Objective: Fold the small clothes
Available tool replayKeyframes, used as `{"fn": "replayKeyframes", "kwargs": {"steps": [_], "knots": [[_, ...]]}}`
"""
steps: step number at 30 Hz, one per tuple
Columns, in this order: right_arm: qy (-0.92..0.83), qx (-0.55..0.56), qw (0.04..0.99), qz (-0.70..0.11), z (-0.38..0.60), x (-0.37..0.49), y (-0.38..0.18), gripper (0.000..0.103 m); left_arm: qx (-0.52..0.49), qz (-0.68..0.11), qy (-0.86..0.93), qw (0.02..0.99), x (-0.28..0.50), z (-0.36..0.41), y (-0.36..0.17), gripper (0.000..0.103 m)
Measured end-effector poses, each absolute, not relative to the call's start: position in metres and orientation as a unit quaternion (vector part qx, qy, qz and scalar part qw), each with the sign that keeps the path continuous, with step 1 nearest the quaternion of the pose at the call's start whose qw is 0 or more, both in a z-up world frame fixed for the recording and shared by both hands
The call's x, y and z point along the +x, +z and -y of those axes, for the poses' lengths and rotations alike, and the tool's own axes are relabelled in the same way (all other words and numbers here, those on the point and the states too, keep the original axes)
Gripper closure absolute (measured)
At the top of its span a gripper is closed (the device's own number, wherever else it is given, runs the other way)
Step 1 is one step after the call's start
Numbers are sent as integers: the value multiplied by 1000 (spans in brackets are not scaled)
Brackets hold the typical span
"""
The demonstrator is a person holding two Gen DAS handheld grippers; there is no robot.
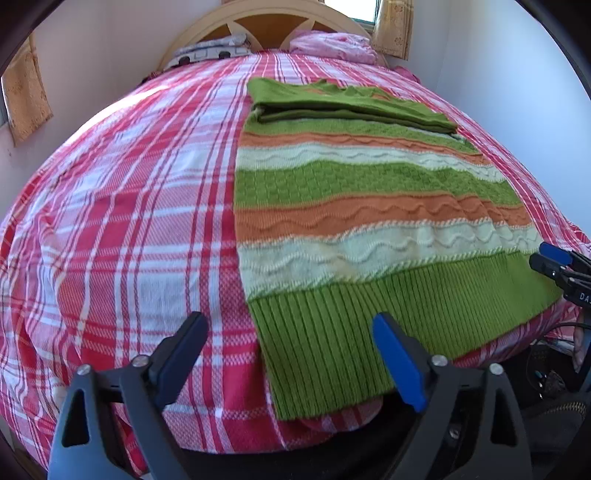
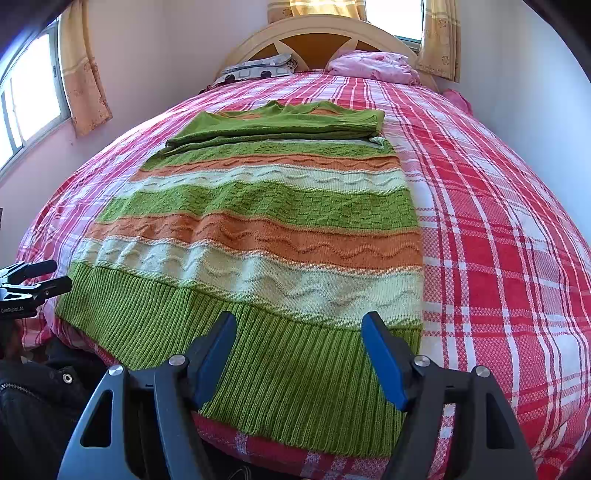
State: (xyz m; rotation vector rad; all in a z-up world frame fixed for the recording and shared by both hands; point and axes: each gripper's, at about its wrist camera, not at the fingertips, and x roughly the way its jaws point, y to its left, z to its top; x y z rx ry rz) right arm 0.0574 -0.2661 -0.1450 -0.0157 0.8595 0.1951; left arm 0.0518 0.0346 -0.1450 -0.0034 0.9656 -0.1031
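Observation:
A knitted sweater (image 1: 369,184) (image 2: 266,236) striped in green, orange and cream lies flat on the red plaid bed, its green sleeves folded across the top part. Its ribbed green hem (image 1: 388,321) (image 2: 280,354) reaches the near edge of the bed. My left gripper (image 1: 288,325) stands open above the hem's left corner, one finger over the plaid, the other over the ribbing. My right gripper (image 2: 299,321) stands open over the hem's right part, and no pad presses the knit. Each view shows the other gripper at its side edge: the right gripper (image 1: 545,258) and the left gripper (image 2: 59,274).
The plaid bedspread (image 1: 129,221) (image 2: 498,240) covers the whole bed. A curved wooden headboard (image 2: 317,33), a patterned pillow (image 2: 258,68) and a pink pillow (image 2: 373,64) lie at the far end. Curtained windows and walls flank the bed. Dark clothing (image 2: 33,398) sits below the near edge.

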Motion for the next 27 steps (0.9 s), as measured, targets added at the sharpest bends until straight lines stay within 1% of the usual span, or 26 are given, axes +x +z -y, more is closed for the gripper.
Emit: {"fn": "replayKeyframes", "kwargs": {"steps": [3, 5, 9, 11, 15, 16, 17, 18, 19, 20, 21, 27], "knots": [[96, -10, 905, -414, 265, 55, -145, 32, -25, -480, -54, 875, 48, -42, -149, 12], [96, -12, 906, -413, 264, 54, -145, 32, -42, -489, -60, 869, 47, -46, -151, 17], [96, -12, 906, -412, 264, 54, -145, 32, -68, -503, -78, 858, 46, -48, -158, 21], [96, -10, 907, -411, 265, 54, -145, 32, -81, -512, -90, 850, 48, -46, -163, 30], [95, -8, 909, -407, 265, 53, -144, 32, -76, -507, -104, 853, 46, -38, -164, 31], [95, -8, 909, -405, 265, 53, -144, 32, -76, -505, -104, 854, 47, -38, -165, 32], [96, -6, 909, -405, 265, 54, -144, 32, -73, -502, -104, 855, 47, -37, -165, 43], [96, -6, 909, -407, 266, 54, -144, 32, -68, -500, -103, 857, 47, -36, -165, 48], [95, -5, 908, -407, 267, 54, -144, 32, -66, -496, -103, 859, 47, -36, -163, 61], [92, -2, 909, -406, 269, 55, -143, 32, -73, -493, -118, 859, 46, -37, -162, 93], [91, 2, 909, -406, 272, 55, -142, 32, -79, -492, -134, 856, 46, -38, -161, 91], [52, 28, 913, -403, 305, 48, -131, 32, -65, -486, -131, 862, 45, -35, -160, 92]]}}
